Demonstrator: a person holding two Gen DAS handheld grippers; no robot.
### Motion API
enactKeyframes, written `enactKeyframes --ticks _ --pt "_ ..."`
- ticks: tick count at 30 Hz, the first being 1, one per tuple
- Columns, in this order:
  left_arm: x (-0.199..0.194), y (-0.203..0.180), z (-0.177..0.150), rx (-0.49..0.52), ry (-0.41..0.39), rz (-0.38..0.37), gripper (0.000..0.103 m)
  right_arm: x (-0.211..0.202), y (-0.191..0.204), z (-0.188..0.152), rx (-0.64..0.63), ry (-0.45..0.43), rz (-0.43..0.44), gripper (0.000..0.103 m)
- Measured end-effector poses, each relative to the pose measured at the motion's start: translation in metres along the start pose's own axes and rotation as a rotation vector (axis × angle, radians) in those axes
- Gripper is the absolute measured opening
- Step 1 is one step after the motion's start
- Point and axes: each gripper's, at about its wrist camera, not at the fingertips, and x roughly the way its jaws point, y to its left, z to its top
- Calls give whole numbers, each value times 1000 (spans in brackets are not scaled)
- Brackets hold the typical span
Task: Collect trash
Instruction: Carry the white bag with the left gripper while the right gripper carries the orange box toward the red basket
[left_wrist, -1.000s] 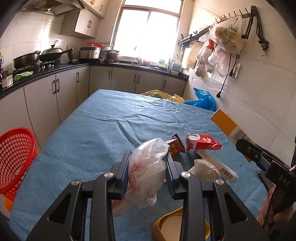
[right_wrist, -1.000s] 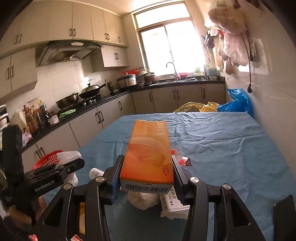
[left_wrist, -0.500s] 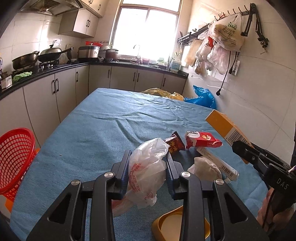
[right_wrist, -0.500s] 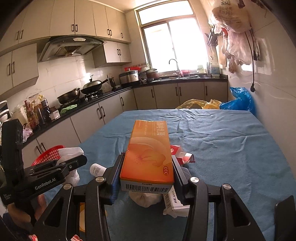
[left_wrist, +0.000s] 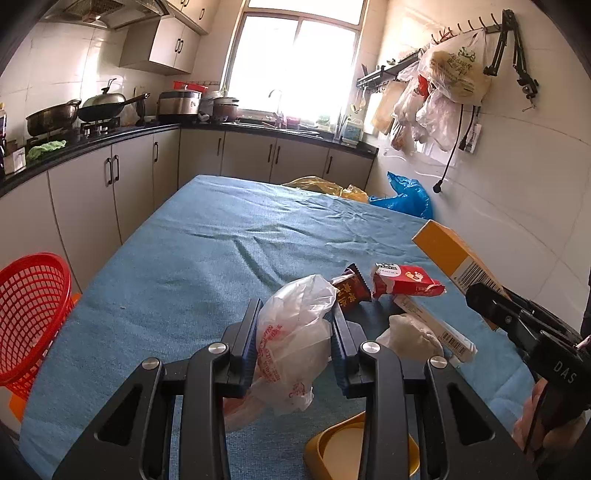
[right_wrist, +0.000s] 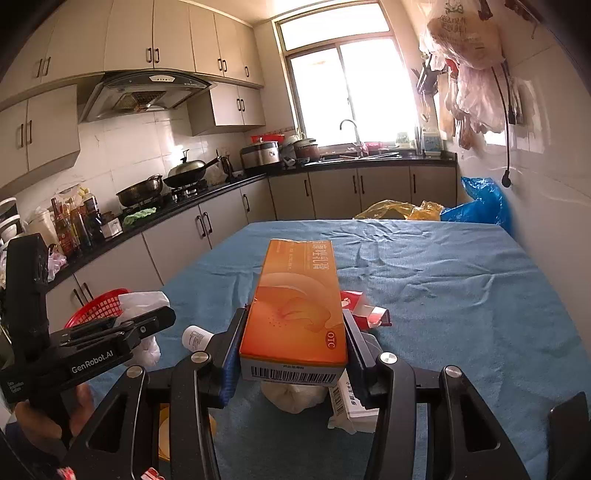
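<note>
Two tongs: left tongs (left_wrist: 293, 334) clamp one white plastic bag (left_wrist: 295, 332); right tongs (right_wrist: 293, 345) clamp one orange box (right_wrist: 297, 306).

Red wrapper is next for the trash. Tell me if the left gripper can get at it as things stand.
Probably not yet. The left gripper is shut on a white plastic bag, so its jaws are full. The red wrapper lies uncovered on the blue cloth just ahead.
</note>
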Motion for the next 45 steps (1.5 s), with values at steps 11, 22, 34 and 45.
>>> enactKeyframes --ticks 11,22,34,45 --pt "2 -1 -2 8 2 2 33 0 3 -1 -12 -3 16 52" --pt "4 -2 -2 8 9 15 32 2 4 -3 -20 3 16 52" --pt "3 0 -1 9 6 22 32 1 4 -1 -24 4 15 52" --pt "-1 0 -5 29 -23 106 32 0 6 -1 -47 1 18 52"
